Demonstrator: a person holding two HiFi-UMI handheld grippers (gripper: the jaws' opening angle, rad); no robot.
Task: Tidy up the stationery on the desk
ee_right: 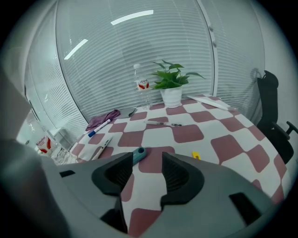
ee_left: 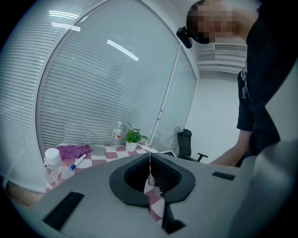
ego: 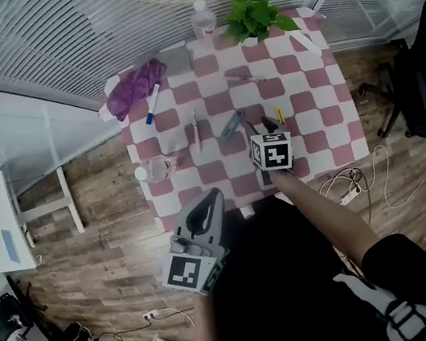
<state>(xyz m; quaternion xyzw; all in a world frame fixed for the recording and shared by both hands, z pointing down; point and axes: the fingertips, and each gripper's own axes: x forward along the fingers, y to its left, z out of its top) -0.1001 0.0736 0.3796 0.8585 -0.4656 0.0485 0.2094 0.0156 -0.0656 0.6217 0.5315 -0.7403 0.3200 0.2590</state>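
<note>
Closest to the head camera, the left hand-held gripper (ego: 213, 196) hangs off the near edge of the table (ego: 331, 145), above the wooden floor (ego: 107, 266). Its jaws are pressed together with nothing between them. The right hand-held gripper (ego: 266, 126) reaches over the checked cloth with its jaws standing apart and empty.

Just ahead of the right hand-held gripper lies a teal tool (ee_right: 138, 153), its near end hidden behind one jaw in the right gripper view. A small yellow piece (ee_right: 196, 155) sits just beside the other jaw. To the left of the teal tool lies a white pen (ego: 196, 128). Farther back another pen (ego: 246, 78) lies across the squares. A blue-capped marker (ego: 152, 103) rests near a purple cloth (ego: 133, 88) at the far left corner, with a grey flat item (ego: 175, 59) beside the cloth. A white strip (ego: 305, 43) lies along the far right edge.

At the back edge, an upright water bottle (ego: 203, 18) and a potted plant (ego: 254, 11) stand side by side. A second clear bottle (ego: 156, 169) lies on its side at the table's left edge, near the left hand-held gripper. A black office chair (ego: 425, 79) stands off to the right, well apart from the table.
</note>
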